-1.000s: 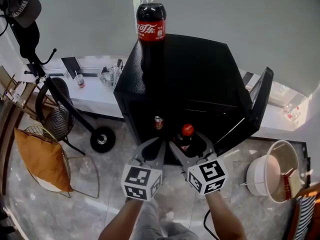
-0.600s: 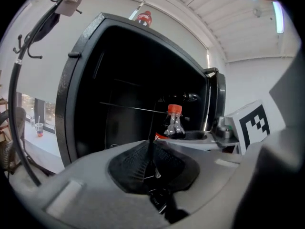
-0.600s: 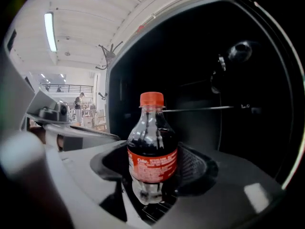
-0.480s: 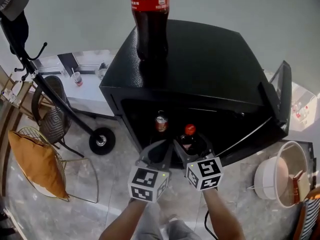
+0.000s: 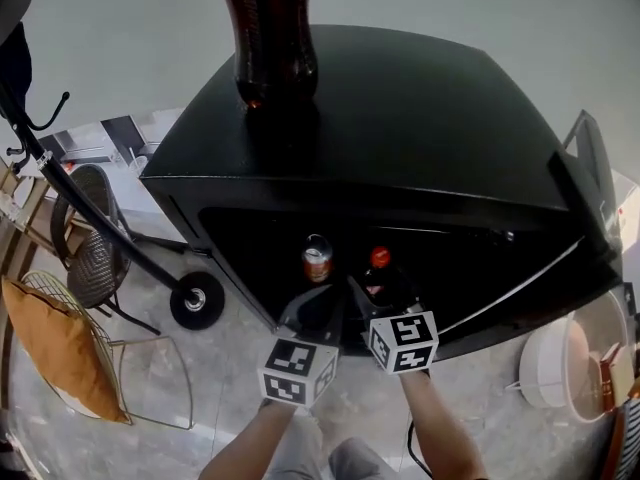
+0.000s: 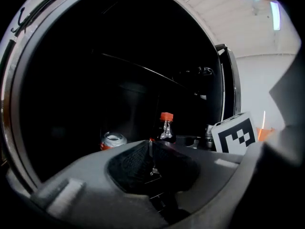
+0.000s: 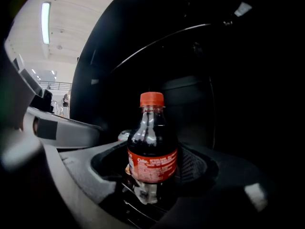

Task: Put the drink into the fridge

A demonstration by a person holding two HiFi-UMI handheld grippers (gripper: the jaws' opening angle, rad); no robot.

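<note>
My right claw (image 7: 153,173) clamps the small red-capped dark cola bottle (image 7: 151,144) upright, with the open black metal fridge (image 5: 400,128) directly behind it, mid-frame.

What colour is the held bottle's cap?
Orange-red cap on the bottle; best in right gripper view.

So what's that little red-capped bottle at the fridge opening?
The small bottle is clear plastic, full of dark drink, with an orange-red cap and a red label round its middle. It stands upright, gripped low on its body by the right gripper's jaws, at the mouth of the open black fridge, a can beside it.
</note>
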